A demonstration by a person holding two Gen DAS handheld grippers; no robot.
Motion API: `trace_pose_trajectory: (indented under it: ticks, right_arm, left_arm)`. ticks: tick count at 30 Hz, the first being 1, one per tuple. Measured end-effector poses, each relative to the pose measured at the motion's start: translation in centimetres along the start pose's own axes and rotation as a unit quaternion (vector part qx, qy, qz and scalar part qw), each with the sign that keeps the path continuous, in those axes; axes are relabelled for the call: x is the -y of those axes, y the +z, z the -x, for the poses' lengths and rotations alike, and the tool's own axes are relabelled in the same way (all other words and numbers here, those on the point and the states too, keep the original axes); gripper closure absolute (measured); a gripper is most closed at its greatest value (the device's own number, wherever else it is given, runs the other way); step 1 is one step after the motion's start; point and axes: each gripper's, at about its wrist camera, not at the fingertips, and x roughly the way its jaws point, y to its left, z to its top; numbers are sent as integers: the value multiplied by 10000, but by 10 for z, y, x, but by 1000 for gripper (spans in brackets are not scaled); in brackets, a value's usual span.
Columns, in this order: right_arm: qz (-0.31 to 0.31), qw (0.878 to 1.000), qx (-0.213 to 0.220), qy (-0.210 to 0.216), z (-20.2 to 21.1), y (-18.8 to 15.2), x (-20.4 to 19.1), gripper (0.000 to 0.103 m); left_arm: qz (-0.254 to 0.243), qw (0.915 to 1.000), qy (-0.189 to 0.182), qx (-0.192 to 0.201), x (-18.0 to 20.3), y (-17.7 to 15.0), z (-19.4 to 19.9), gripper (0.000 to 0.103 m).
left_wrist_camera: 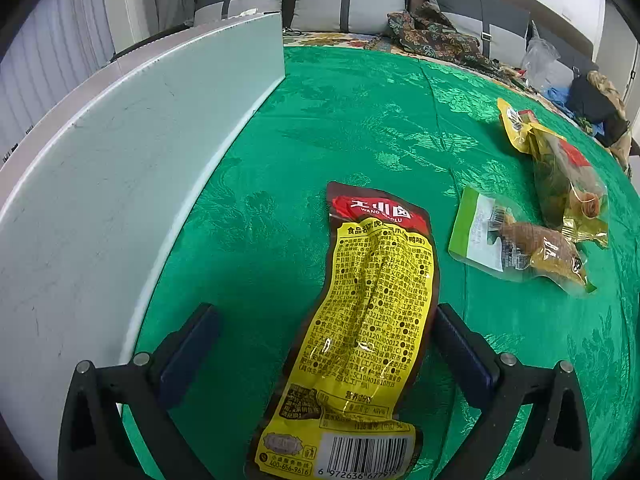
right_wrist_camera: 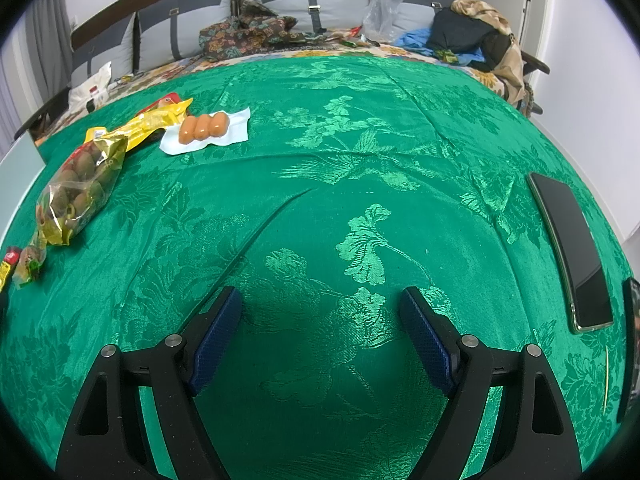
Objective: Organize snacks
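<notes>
A long yellow and brown snack pack [left_wrist_camera: 372, 300] lies flat on the green tablecloth [left_wrist_camera: 352, 120], back side up with its barcode nearest the camera. My left gripper [left_wrist_camera: 326, 312] is open around it, and the blue pads stand apart from its edges. To its right lie a green-and-white pack holding a brown snack [left_wrist_camera: 516, 240] and a yellow bag [left_wrist_camera: 560, 176]. My right gripper [right_wrist_camera: 320, 292] is open over bare cloth with nothing between its fingers. In the right wrist view a yellow bag of round snacks [right_wrist_camera: 76, 196], a yellow pack [right_wrist_camera: 156, 122] and a white pack of sausages [right_wrist_camera: 204, 128] lie far left.
A tall white panel [left_wrist_camera: 120, 184] stands along the cloth's left edge. A dark phone [right_wrist_camera: 572, 248] lies at the right, with another dark device [right_wrist_camera: 632, 340] at the edge. A small snack pack [right_wrist_camera: 28, 264] sits far left. Cushions and clothes lie beyond the cloth.
</notes>
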Motion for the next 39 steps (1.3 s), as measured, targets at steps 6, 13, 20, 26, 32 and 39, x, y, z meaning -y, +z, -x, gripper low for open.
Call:
trace_pose_trajectory:
  ticks: [6,13,20,26,32,39]
  right_arm:
    - [0,10000,0,0,0,0,0,18]
    - [0,10000,-1,-2,0,0,0,18]
    - [0,10000,-2,-3,0,0,0,18]
    - [0,10000,-2,-4,-1,0,0,18]
    - [0,10000,-2,-4,-1,0,0,18]
    - [0,10000,-7,5,-1,-1,-2,17]
  left_arm:
    - [-464,9984,-310,-28,-5,5,-2,0]
    - [-484,9983,-326,-15,-6,4,-1,0]
    - [-518,9980,-365,0,-6,2,1,0]
    - [-524,9980,-366,-1,-6,3,0,0]
    - [-528,9979,-381,-2,-6,3,1,0]
    - [-529,9979,-378,-1,-6,3,1,0]
